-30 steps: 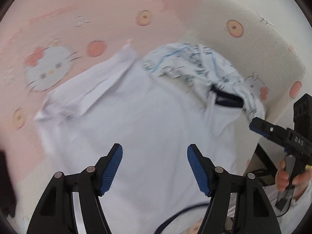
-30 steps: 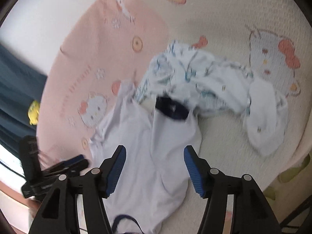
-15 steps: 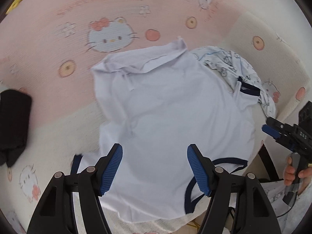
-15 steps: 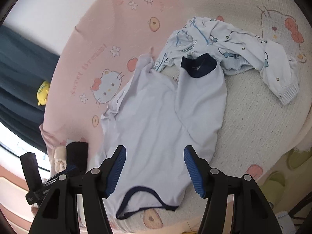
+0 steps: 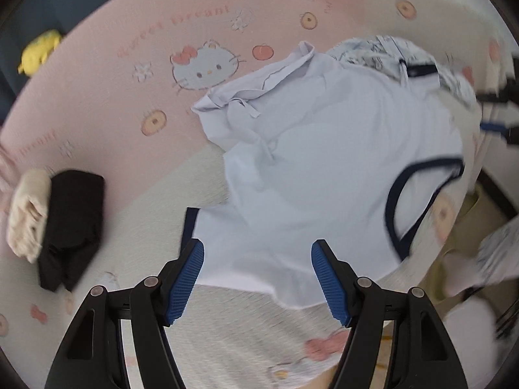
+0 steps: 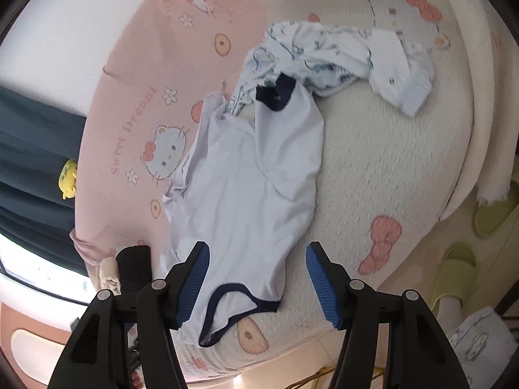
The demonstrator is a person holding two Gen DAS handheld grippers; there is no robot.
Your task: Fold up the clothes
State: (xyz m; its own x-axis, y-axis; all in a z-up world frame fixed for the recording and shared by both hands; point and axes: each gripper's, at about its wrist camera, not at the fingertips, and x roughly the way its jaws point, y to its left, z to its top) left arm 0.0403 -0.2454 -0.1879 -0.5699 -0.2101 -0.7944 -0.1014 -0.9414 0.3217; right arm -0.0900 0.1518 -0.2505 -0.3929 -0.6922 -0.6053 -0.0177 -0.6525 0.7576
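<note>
T-shirt (image 5: 311, 162) lies spread on the bed (image 6: 389, 168), laid out for folding, just beyond both grippers' empty, parted jaws: left gripper (image 5: 258, 278), right gripper (image 6: 258, 282).

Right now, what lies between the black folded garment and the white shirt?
Only bare cream blanket separates the black folded garment from the white shirt, seen in the left wrist view.

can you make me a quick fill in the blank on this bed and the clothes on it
1. The white shirt has neckline trim coloured ____.
2. Both the left gripper and the right gripper have jaws that stand ____.
3. The folded black garment lies beside a folded ____ one.
4. The bedspread shows a cartoon ____.

Missing words: navy; open; cream; cat
</note>
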